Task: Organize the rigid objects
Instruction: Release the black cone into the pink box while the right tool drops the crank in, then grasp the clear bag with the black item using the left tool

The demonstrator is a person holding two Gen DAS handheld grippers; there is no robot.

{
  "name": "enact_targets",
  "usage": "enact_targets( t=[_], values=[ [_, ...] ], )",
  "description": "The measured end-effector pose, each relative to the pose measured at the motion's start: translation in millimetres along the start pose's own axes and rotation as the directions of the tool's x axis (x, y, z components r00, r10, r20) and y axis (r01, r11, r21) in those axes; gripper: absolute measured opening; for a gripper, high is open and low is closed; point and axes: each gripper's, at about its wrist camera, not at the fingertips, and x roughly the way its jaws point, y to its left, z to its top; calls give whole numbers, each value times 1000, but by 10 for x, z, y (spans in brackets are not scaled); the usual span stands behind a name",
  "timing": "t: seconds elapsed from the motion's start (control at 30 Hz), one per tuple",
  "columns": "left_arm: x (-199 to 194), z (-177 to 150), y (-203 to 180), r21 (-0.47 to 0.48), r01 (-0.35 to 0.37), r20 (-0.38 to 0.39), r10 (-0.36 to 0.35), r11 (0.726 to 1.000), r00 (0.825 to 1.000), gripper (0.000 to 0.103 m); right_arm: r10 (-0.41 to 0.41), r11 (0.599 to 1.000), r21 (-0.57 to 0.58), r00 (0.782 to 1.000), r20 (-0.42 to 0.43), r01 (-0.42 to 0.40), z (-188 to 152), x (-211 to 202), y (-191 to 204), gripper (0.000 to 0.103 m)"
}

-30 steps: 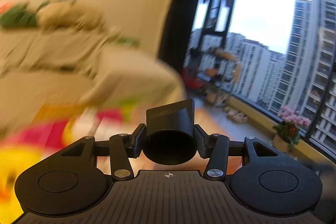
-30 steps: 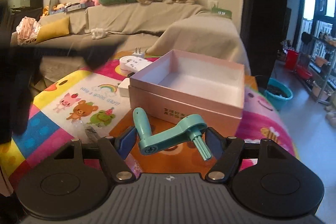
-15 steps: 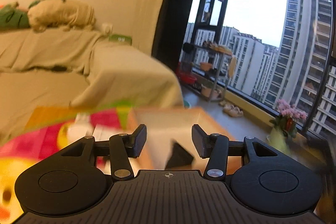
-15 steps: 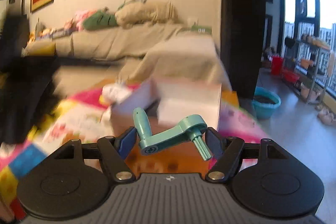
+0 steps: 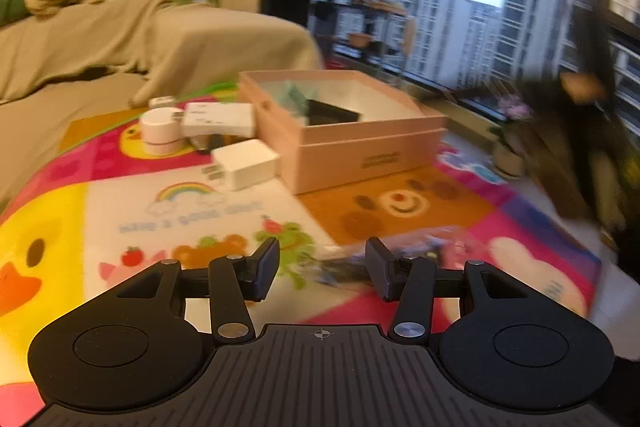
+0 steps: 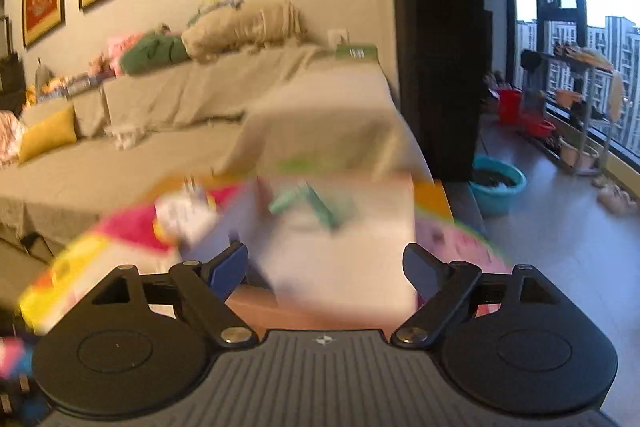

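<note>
A pink open box (image 5: 360, 147) stands on the colourful play mat (image 5: 192, 211). Inside it lie a black funnel-shaped piece (image 5: 332, 115) and a blurred teal crank handle (image 5: 296, 97). My left gripper (image 5: 322, 269) is open and empty, low over the mat, just before a clear plastic bag of small dark parts (image 5: 392, 259). My right gripper (image 6: 326, 265) is open and empty above the box (image 6: 340, 259); the teal crank (image 6: 312, 205) shows blurred in the box beyond it.
White chargers and a round white plug (image 5: 160, 131) lie on the mat left of the box, with a square white adapter (image 5: 244, 163) nearer. A covered sofa (image 5: 120, 39) is behind. The mat ends at the right, with floor and windows (image 6: 560, 187) beyond.
My left gripper let the black piece go into the box and swung down toward the mat. My right gripper opened and the teal crank dropped into the box.
</note>
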Motion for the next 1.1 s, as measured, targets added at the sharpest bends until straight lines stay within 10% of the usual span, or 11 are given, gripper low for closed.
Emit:
enact_targets(
  t=[0.3, 0.57, 0.83, 1.1],
  values=[
    [597, 671, 597, -338, -150, 69, 184, 929, 981, 51, 23, 995, -93, 996, -91, -32, -725, -18, 228, 85],
    [1332, 1169, 997, -543, -232, -54, 243, 807, 969, 52, 37, 999, -29, 993, -109, -40, -701, 2, 139, 85],
    [1822, 1397, 1069, -476, -281, -115, 258, 833, 959, 63, 29, 999, 47, 986, -163, -22, -707, 97, 36, 85],
    [1918, 1323, 1074, -379, -217, -156, 169, 899, 973, 49, 26, 999, 45, 984, -175, -19, -717, 95, 39, 85]
  ],
)
